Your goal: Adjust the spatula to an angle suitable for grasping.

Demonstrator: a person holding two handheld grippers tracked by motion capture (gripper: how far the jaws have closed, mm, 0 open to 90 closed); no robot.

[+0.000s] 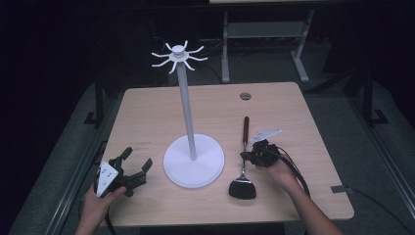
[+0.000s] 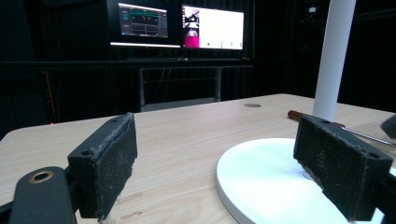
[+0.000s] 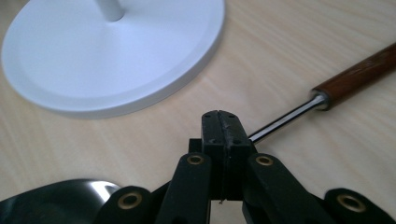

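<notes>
Spatula [image 1: 243, 161] lies flat on the wooden table [image 1: 147, 117], right of the white stand's round base [image 1: 194, 161], black blade toward the person, brown wooden handle [image 1: 246, 126] pointing away. No readable writing on it or the stand; faint marks on the tabletop near the left gripper, too small to read. No containers.

Right gripper [image 1: 250, 155] sits at the spatula's metal shaft, held by the right hand [image 1: 276, 171]. In the right gripper view the jaws are pressed together right at the chrome shaft [image 3: 285, 122], which comes out from behind them toward the handle [image 3: 359, 74]; blade [image 3: 51, 203] at lower left. Whether the shaft is actually pinched between the pads can't be told.

Left gripper [image 1: 137, 164] rests on the table left of the base, in the left hand [image 1: 100, 203], jaws spread wide, nothing between them. Left gripper view: pads [image 2: 109, 163] far apart, base [image 2: 261, 177] and white pole [image 2: 332, 56] ahead, spatula handle [image 2: 299, 115] behind the pole.

Stand pole [image 1: 186, 107] upright, topped with a ring of white hooks [image 1: 178, 56], nothing hanging. Two lit monitors [image 2: 212, 27] in the dark background, text unreadable.
</notes>
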